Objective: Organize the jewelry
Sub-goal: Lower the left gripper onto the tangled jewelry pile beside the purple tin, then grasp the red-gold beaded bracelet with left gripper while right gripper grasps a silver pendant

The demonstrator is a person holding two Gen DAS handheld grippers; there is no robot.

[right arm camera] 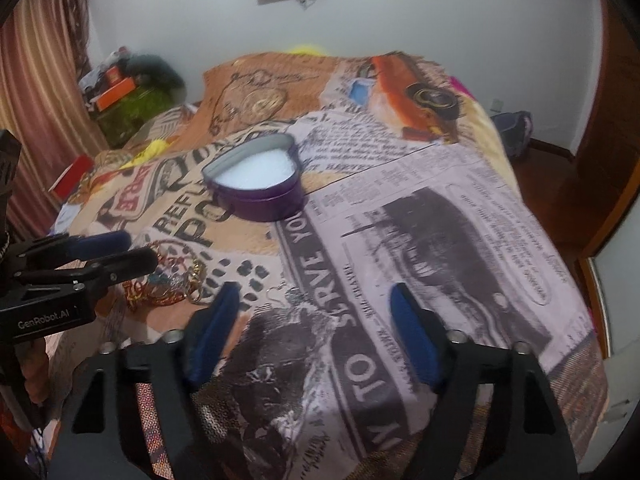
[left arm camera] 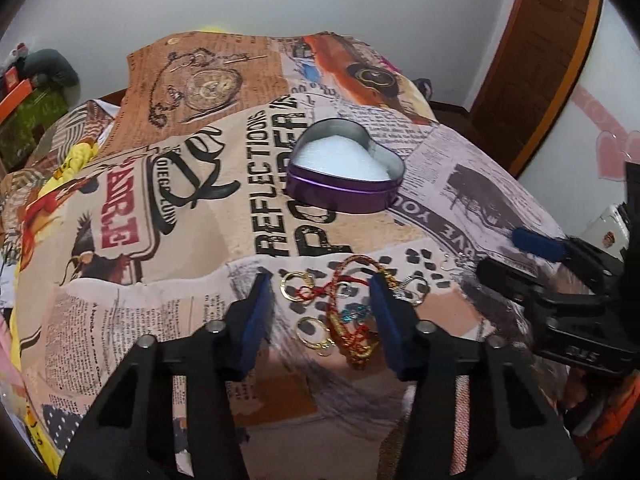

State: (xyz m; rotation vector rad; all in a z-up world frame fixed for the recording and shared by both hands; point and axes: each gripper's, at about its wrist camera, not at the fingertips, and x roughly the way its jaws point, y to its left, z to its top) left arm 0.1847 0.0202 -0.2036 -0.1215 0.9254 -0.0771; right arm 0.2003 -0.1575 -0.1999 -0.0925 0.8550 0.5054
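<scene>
A tangle of jewelry (left arm camera: 344, 312) lies on the printed bedspread (left arm camera: 192, 216): a red and gold cord, gold hoops (left arm camera: 298, 285) and a teal piece. My left gripper (left arm camera: 320, 284) hangs open just over it, one blue pad on each side of the pile, neither pressing on it. Beyond stands a purple heart-shaped tin (left arm camera: 340, 196), lid off, lined in white. In the right wrist view my right gripper (right arm camera: 316, 296) is open over bare cloth, and a silver earring (right arm camera: 286, 294) lies by its left pad. The tin (right arm camera: 264, 204) is ahead of it, the left gripper (right arm camera: 132, 250) and the pile (right arm camera: 172, 284) to its left.
The bedspread covers a bed that drops away at the right edge. A wooden door (left arm camera: 544, 52) stands at the right. Boxes and clutter (right arm camera: 120, 92) sit by a curtain (right arm camera: 36, 92) at the back left. A red box (right arm camera: 72, 176) lies on the bed's left side.
</scene>
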